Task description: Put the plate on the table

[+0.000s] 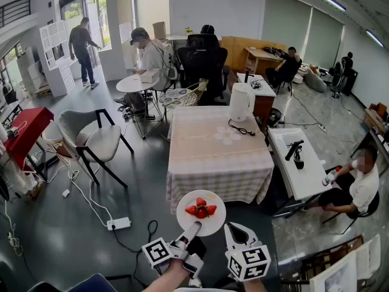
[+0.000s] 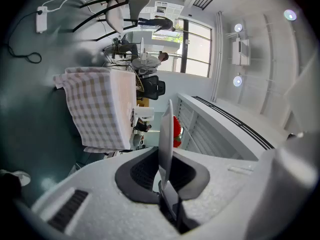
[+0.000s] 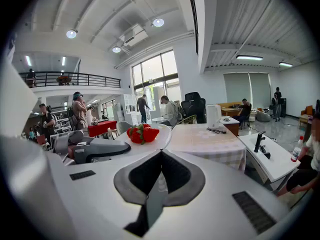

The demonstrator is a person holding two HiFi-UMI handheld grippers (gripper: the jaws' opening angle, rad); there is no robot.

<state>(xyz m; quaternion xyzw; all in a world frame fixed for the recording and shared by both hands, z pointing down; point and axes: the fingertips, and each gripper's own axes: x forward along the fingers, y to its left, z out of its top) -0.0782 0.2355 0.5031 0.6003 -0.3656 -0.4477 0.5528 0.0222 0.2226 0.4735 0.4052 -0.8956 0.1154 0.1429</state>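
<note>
We count one plate [image 1: 213,224]; two claws, the left claw [image 1: 194,227] and the right claw [image 1: 234,229]; one table [image 1: 206,157] beyond the plate; one kettle [image 1: 241,102] on it.

The near and middle tabletop [image 1: 203,154] lies bare for approach over the front edge, while a white kettle [image 1: 241,101] and black cable [image 1: 242,129] obstruct the far right corner.

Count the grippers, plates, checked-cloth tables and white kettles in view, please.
Grippers: 2 (left gripper, right gripper)
Plate: 1
Checked-cloth table: 1
White kettle: 1
Total: 5
</note>
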